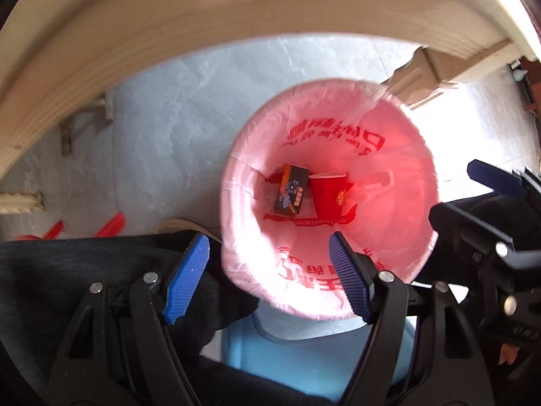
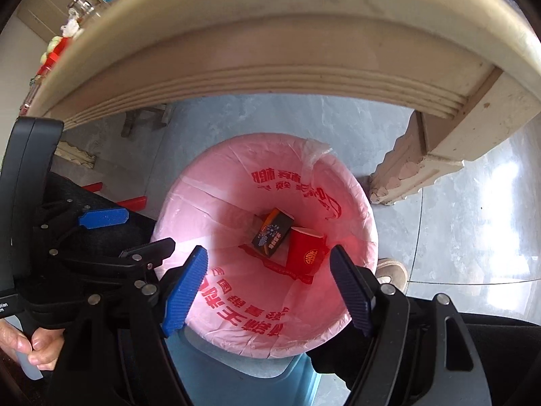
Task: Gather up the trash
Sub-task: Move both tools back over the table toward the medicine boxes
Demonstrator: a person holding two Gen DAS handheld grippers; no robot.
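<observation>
A blue bin (image 1: 290,348) lined with a pink bag (image 1: 389,155) printed with red characters stands on the floor under the table edge. Inside lie a dark box with orange trim (image 1: 290,191) and a red paper cup (image 1: 329,196); both also show in the right wrist view, the box (image 2: 272,231) and the cup (image 2: 304,253). My left gripper (image 1: 268,279) is open and empty above the bin's near rim. My right gripper (image 2: 267,291) is open and empty over the bag (image 2: 209,209), and shows at the right of the left wrist view (image 1: 473,196).
A cream wooden table edge (image 2: 270,64) arches over the bin, with a carved leg (image 2: 416,165) to the right. Bottles and items (image 2: 64,30) sit on the tabletop. Red sticks (image 2: 135,203) lie on the grey floor. A shoe (image 2: 394,269) is beside the bin.
</observation>
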